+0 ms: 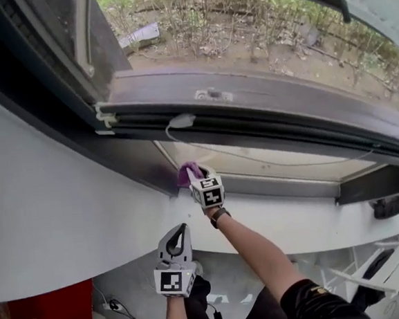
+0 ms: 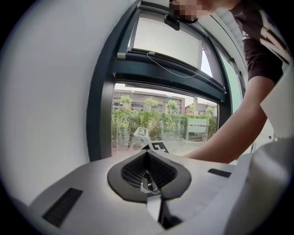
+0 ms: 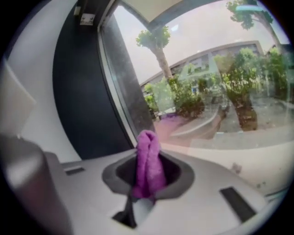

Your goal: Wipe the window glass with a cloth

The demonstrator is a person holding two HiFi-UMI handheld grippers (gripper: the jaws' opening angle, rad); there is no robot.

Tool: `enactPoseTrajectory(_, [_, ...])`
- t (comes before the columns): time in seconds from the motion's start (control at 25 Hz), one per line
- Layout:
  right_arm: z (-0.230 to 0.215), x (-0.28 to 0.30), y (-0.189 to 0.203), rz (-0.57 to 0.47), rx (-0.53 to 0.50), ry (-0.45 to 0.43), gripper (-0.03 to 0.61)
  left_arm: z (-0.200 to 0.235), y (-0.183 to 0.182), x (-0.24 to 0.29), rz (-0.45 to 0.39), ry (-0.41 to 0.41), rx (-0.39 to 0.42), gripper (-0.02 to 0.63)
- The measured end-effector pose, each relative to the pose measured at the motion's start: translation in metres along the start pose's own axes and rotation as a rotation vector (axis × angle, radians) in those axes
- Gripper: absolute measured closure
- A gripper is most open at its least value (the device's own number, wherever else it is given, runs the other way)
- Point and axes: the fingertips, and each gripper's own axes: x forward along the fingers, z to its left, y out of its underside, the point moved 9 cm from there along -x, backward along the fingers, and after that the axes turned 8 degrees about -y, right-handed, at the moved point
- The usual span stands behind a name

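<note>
The right claw [image 3: 147, 173] pinches the cloth [image 3: 148, 156]; rub it flat on the glass [image 3: 206, 92]. The left claw [image 2: 148, 176] is pressed together, empty

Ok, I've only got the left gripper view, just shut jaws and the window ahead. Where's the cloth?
Observer: The purple cloth is clamped in the right gripper.
Operator: Is it on the glass?
Observer: It's close to the glass, which shows a pink reflection, beside the dark frame. Whether it's touching, I can't tell.
Operator: And where's my left gripper?
Observer: The head view shows the left gripper lower than the right one, nearer the person's body, in front of the white wall.
</note>
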Motion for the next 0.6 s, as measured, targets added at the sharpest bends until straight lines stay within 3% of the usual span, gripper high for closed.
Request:
enactPoseTrajectory(0.2, [-0.074,-0.103,0.018,-0.005,0.027,0.058,0.499,-0.082,-0.001,0.028,-0.002,0.1,-0.034,0.604])
enactPoseTrajectory(0.36, [-0.148,-0.206,0.028,-0.053,0.039,0.129,0.499,-0.168,0.014,0.053,-0.032,0.187,-0.013,0.604])
enactPoseTrajectory(0.48, [-0.214,-0.297,0.044,-0.085,0.065,0.261,0.499,-0.239,0.022,0.068,-0.037,0.279,-0.052,0.604])
enactPoseTrajectory(0.6, [-0.274,-0.376,0.069,-0.153,0.205,0.441,0.499,-0.289,0.028,0.074,-0.035,0.332,-0.053,0.604])
